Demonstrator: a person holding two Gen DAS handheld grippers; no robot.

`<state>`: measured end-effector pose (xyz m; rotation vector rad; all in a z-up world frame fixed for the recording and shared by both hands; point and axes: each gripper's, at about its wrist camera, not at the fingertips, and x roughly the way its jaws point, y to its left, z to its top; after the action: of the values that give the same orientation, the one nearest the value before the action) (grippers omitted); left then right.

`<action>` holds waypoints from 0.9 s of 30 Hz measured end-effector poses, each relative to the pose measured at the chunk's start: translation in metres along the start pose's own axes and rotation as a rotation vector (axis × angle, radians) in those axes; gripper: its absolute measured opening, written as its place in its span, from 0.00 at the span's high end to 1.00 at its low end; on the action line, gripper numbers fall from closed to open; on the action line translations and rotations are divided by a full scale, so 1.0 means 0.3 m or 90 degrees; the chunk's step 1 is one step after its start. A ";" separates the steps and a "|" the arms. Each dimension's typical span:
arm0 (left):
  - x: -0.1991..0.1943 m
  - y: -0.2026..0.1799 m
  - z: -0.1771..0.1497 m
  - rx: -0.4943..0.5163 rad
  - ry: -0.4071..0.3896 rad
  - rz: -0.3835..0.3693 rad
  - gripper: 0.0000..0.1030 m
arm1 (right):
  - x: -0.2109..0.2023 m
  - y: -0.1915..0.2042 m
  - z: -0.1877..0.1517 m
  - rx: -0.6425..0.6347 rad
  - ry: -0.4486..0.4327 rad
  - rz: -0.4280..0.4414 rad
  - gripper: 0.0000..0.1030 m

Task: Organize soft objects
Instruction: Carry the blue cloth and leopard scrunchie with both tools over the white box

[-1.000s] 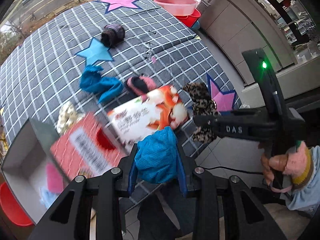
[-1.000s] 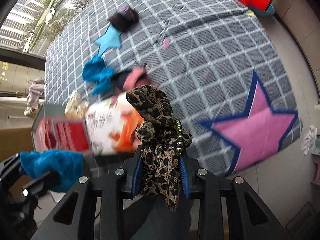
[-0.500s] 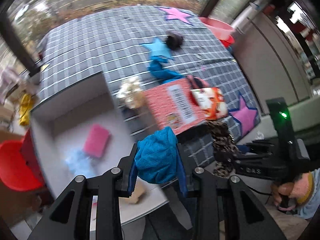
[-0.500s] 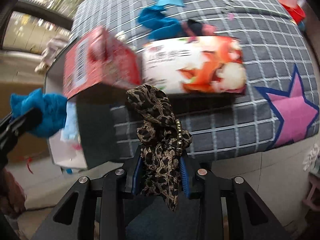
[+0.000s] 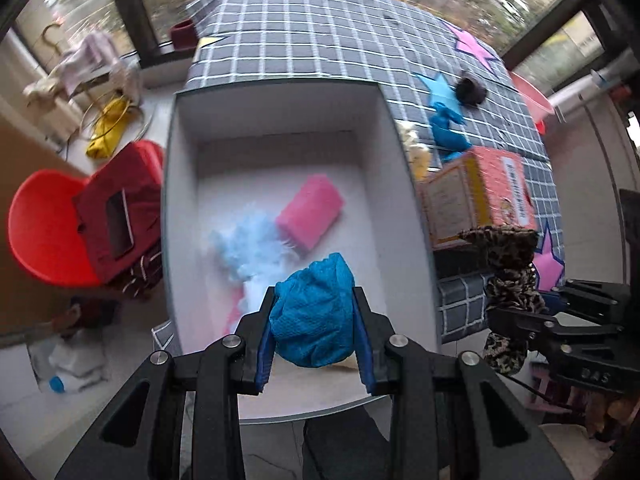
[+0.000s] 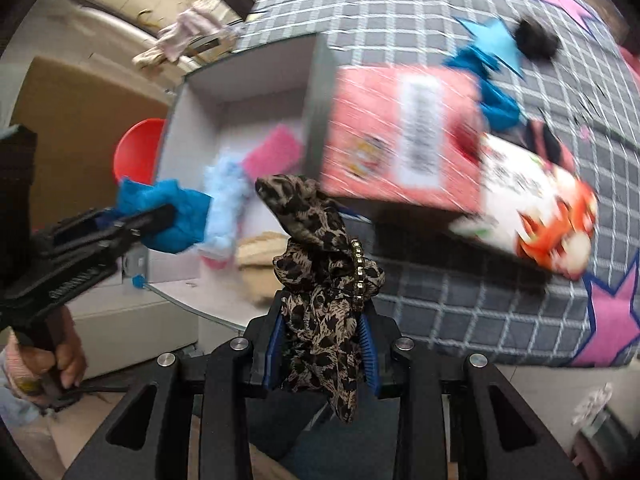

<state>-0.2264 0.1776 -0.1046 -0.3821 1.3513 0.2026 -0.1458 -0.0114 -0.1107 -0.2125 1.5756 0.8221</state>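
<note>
Cloth in both grippers: the left gripper (image 5: pixel 314 330) is clamped on a blue cloth (image 5: pixel 314 316) over the near end of the white box (image 5: pixel 404 184), and the right gripper (image 6: pixel 322 344) pinches a leopard scrunchie (image 6: pixel 324 276) just off the box's near right corner. I'd say roughly halfway, since a pink sponge (image 5: pixel 310 210) and pale blue fluff (image 5: pixel 244 246) already sit inside, while another blue cloth (image 5: pixel 448 130) and a dark scrunchie (image 5: pixel 471 89) wait on the checked bed (image 5: pixel 320 32). Right view's motion-smeared, so the beige thing in the box's near corner is anyone's guess.

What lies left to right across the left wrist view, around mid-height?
Red chair → white box → pale blue fluff → pink sponge → red carton → leopard scrunchie
</note>
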 end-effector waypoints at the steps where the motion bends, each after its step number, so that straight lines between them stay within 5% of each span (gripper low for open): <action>1: -0.004 0.013 -0.001 -0.009 -0.002 0.000 0.64 | 0.002 0.019 0.011 -0.010 -0.001 0.002 0.67; 11: -0.002 0.060 0.060 -0.027 -0.021 0.019 0.64 | 0.024 0.189 0.161 -0.074 -0.018 0.010 0.67; 27: 0.037 0.097 0.067 -0.063 -0.012 0.025 0.64 | 0.047 0.220 0.233 -0.082 0.008 0.002 0.67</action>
<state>-0.2160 0.2112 -0.1164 -0.4366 1.3345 0.3057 -0.1314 0.0836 -0.0963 -0.3086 1.5357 0.9263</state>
